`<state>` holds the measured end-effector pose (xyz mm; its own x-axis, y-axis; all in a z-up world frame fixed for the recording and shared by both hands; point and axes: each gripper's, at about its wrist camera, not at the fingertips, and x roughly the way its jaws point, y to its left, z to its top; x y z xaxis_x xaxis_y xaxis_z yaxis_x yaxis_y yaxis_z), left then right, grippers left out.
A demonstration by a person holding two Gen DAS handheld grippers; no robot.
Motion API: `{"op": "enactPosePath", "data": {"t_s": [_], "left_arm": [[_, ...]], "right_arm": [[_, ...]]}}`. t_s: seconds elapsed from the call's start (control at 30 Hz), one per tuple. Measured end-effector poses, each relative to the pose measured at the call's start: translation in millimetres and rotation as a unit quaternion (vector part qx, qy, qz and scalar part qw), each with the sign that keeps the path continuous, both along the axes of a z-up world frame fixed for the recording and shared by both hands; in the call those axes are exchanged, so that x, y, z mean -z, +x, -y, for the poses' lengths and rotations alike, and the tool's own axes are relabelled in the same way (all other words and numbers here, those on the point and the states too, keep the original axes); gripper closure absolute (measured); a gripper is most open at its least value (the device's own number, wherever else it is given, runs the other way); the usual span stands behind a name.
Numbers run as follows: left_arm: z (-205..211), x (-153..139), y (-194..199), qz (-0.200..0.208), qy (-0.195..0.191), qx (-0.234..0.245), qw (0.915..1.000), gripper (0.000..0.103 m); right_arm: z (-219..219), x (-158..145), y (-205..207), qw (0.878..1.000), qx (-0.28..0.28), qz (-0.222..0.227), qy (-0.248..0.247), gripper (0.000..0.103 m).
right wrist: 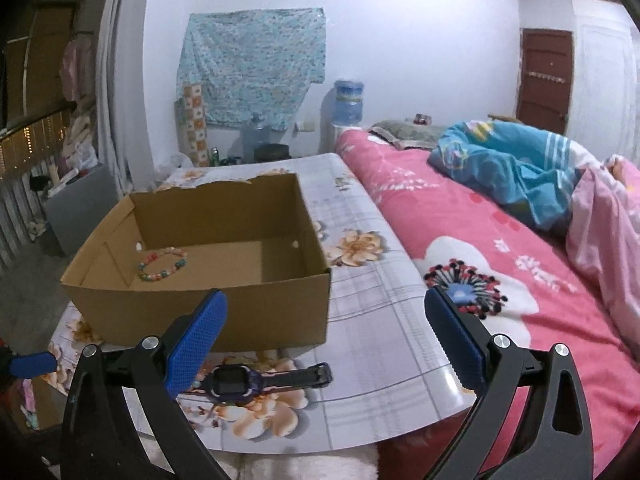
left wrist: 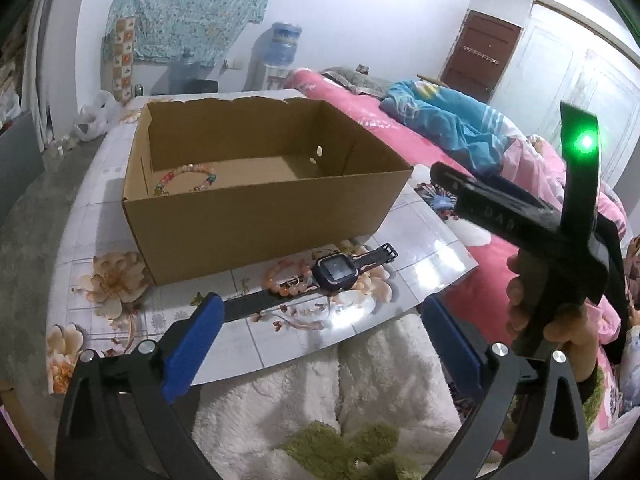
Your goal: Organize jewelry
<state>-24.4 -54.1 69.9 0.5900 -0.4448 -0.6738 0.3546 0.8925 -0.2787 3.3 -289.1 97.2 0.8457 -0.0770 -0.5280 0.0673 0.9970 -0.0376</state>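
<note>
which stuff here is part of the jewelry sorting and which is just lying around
Job:
- cardboard box
- colourful bead bracelet, already in the box
- peach bead bracelet, on the table
- watch, on the table

Lying about:
- blue blanket
- water jug
- hanging cloth

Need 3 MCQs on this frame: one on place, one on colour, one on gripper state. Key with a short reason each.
1. Where is the multicoloured bead bracelet?
A. inside the cardboard box
B. on the bed
C. on the table in front of the box

2. What colour are the gripper pads?
A. red
B. blue
C. green

3. How does the left gripper stand?
A. shut on the watch
B. shut on a bracelet
C. open, nothing between the fingers

Key: 1 A, it lies on the box floor by the left wall. 2 B, both wrist views show blue pads. 3 C, the fingers stand wide apart, short of the watch.
</note>
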Motion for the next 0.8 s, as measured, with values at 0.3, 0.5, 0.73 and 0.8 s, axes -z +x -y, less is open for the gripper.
{"op": "enactPosePath", "data": {"t_s": [0.3,0.5,0.73,0.8], "left_arm": [[13.9,7.9,9.5,-0.033,-0.040,0.059,0.9969,0.006],[19.4,8.6,14.8,-0.032,-0.042,0.069,0.9962,0.006],[19.8,11.6,30.5,-0.021,-0.027,0.074,0.9967,0.006],[20.1,11.6,33.9,-0.007,-0.006,0.074,0.9972,0.006]], "right_arm": [[11.5,7.3,2.4,0.998,-0.020,-0.003,0.062,0.008],[19.7,12.7,6.0,0.994,-0.034,-0.012,0.104,0.008],[24.1,20.4,10.2,0.989,-0.044,-0.023,0.138,0.008],[25.8,21.9,9.6,0.988,-0.045,-0.024,0.148,0.008]]}}
